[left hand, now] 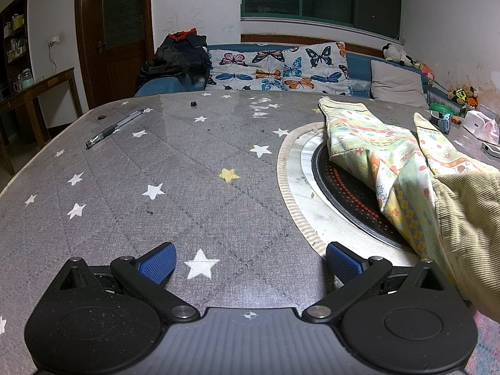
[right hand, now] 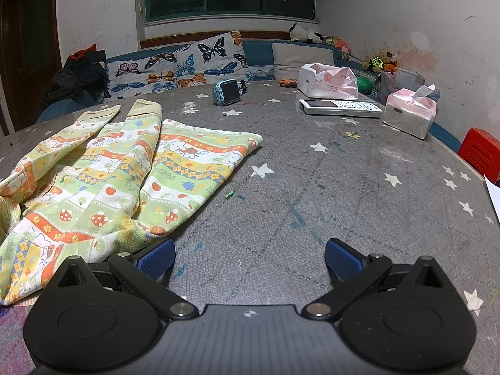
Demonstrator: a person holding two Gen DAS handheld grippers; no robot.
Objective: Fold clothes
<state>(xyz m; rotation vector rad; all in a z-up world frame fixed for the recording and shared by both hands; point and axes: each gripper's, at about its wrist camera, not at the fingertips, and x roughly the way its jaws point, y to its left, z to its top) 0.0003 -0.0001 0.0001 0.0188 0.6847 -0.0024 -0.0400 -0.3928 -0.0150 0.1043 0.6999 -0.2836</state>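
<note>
A child's patterned garment [right hand: 118, 172], green, yellow and orange with long sleeves, lies spread on the grey star-print table cover [right hand: 312, 187]. In the left wrist view it [left hand: 384, 156] lies to the right over a round black hob [left hand: 343, 193], with a tan corduroy cloth [left hand: 468, 218] on its near end. My left gripper [left hand: 248, 264] is open and empty above bare cover, left of the garment. My right gripper [right hand: 248, 259] is open and empty, its left fingertip [right hand: 156, 261] at the garment's near hem.
A pen [left hand: 114, 128] lies far left. A blue smartwatch [right hand: 228, 90], a white phone [right hand: 340, 107], two tissue packs [right hand: 409, 114] and a red box [right hand: 481, 151] sit at the back right. A sofa with butterfly cushions [left hand: 275, 68] runs behind the table.
</note>
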